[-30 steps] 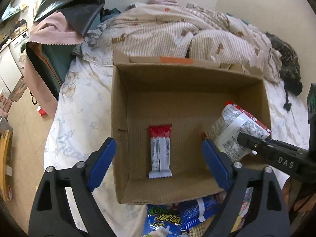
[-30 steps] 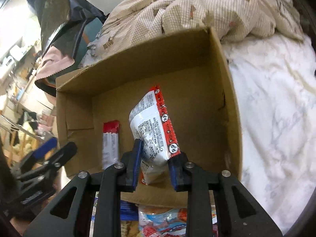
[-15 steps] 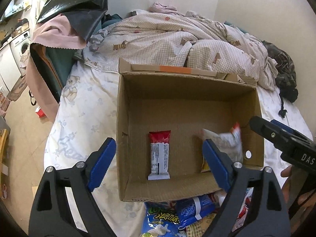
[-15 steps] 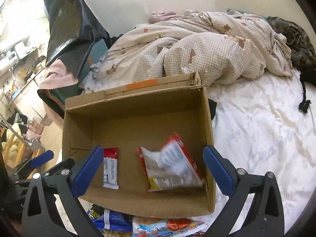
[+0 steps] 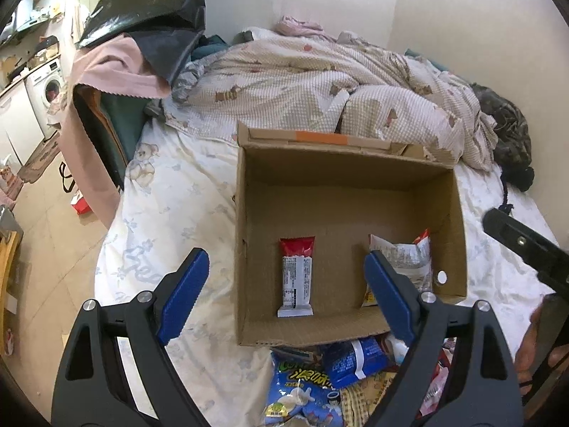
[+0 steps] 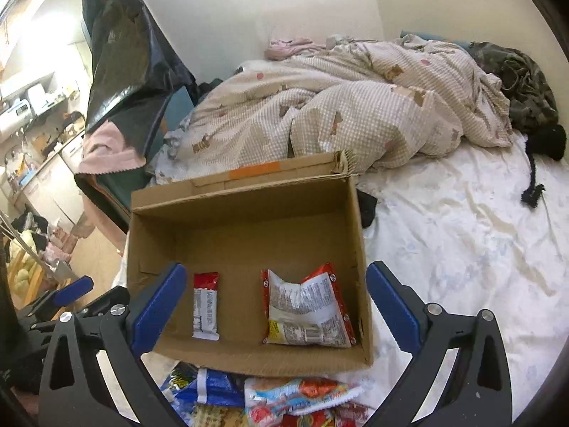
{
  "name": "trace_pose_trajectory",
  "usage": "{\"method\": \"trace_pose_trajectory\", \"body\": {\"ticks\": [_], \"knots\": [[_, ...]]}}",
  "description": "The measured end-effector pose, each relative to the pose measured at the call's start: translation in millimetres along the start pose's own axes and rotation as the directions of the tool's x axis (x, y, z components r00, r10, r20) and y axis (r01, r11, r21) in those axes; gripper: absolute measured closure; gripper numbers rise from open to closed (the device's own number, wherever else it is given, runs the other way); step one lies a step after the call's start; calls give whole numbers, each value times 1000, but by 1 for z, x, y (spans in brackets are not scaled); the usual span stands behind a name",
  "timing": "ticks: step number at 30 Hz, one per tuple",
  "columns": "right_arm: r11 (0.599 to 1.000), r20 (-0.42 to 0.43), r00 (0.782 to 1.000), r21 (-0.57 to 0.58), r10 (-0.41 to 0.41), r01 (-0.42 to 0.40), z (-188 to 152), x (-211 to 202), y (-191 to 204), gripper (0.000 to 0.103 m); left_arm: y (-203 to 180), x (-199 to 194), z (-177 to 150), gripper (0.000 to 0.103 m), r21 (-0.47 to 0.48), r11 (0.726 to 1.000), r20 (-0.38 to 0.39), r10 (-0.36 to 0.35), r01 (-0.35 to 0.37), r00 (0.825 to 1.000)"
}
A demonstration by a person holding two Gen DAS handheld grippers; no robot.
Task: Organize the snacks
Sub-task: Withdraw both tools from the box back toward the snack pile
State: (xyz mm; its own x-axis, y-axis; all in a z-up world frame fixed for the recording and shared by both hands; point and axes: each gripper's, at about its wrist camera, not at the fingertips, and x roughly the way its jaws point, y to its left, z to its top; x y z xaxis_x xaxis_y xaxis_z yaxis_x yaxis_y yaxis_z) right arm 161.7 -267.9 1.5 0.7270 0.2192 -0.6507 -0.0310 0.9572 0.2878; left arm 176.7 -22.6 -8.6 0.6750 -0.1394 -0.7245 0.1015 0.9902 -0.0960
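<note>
An open cardboard box (image 5: pixel 341 174) (image 6: pixel 245 220) stands on the bed. On its floor lie a red-and-white snack bar (image 5: pixel 296 277) (image 6: pixel 205 306) at the left and a crumpled red-and-white snack packet (image 5: pixel 405 263) (image 6: pixel 307 309) at the right. My left gripper (image 5: pixel 284 299) hovers open above the box's near left corner, with nothing between its fingers. My right gripper (image 6: pixel 275 309) is open above the near wall, and the packet lies loose below it. A pile of several snack bags (image 5: pixel 320 380) (image 6: pixel 270 398) sits in front of the box.
A rumpled checked quilt (image 5: pixel 320 89) (image 6: pixel 355 106) lies behind the box. White sheet (image 6: pixel 462 249) spreads to the right, with dark clothing (image 6: pixel 515 85) at the far corner. The bed's left edge drops to the floor (image 5: pixel 42 249). A black bag and pink cloth (image 5: pixel 117 67) hang at the left.
My right gripper opened and let the packet drop onto the box floor, then rose and drew back. The left gripper also lifted and pulled back a little, still open.
</note>
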Motion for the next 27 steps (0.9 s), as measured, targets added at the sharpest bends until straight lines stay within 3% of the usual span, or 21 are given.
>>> {"method": "trace_pose_trajectory", "body": {"ticks": [5, 14, 18, 27], "knots": [[1000, 57, 998, 21, 4, -5, -13, -39, -1, 0, 7, -20, -6, 16, -2, 1000, 15, -7, 7, 1000], [997, 9, 1000, 76, -14, 13, -49, -69, -14, 0, 18, -41, -29, 16, -33, 999, -3, 5, -5, 1000], [990, -11, 995, 107, -95, 95, -60, -73, -21, 0, 19, -48, -39, 16, -16, 1000, -16, 10, -11, 1000], [986, -39, 996, 143, -84, 88, -76, -81, -28, 0, 25, -57, -66, 16, -28, 999, -66, 32, -34, 997]]}}
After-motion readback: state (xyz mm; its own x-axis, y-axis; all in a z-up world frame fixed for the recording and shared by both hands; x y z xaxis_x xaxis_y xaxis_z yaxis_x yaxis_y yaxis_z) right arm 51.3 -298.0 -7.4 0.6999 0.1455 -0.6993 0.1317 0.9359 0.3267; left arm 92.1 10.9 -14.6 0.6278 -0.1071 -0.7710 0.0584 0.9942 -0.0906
